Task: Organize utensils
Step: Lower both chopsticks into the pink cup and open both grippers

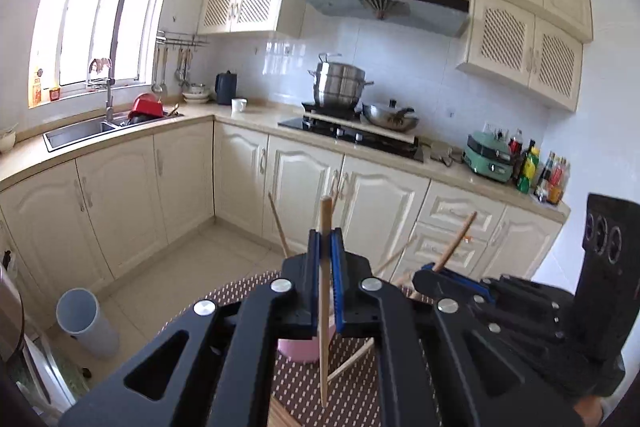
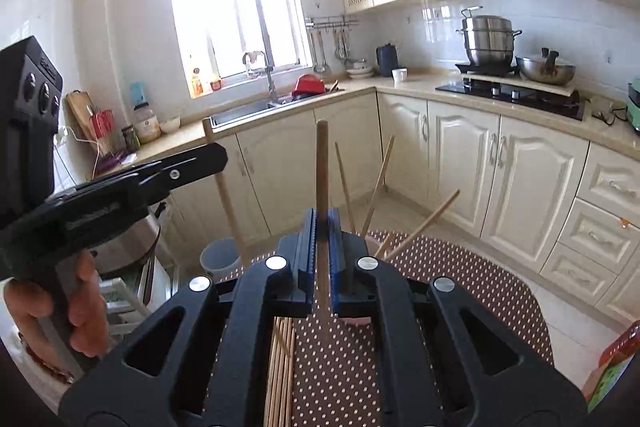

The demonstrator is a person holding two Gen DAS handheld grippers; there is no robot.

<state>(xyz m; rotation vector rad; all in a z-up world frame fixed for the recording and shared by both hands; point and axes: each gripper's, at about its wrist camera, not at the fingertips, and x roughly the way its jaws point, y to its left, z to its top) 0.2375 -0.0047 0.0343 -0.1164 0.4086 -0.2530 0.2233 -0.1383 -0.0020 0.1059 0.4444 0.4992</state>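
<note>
My left gripper (image 1: 325, 241) is shut on a wooden chopstick (image 1: 323, 339) held upright above the pink cup (image 1: 298, 349). My right gripper (image 2: 322, 227) is shut on another wooden chopstick (image 2: 322, 167), also upright, above the table. It shows in the left wrist view (image 1: 440, 269) to the right. The left gripper shows in the right wrist view (image 2: 208, 157) at the left, with its chopstick (image 2: 224, 187). Several chopsticks (image 2: 372, 187) stand tilted in the cup behind my right fingers. A bundle of chopsticks (image 2: 280, 375) lies on the dotted tablecloth (image 2: 440, 275).
A grey bin (image 1: 86, 321) stands on the floor left of the table. Kitchen cabinets, a sink (image 1: 80, 131) and a stove with pots (image 1: 340, 87) line the far walls. An orange box (image 2: 612, 359) sits at the table's right edge.
</note>
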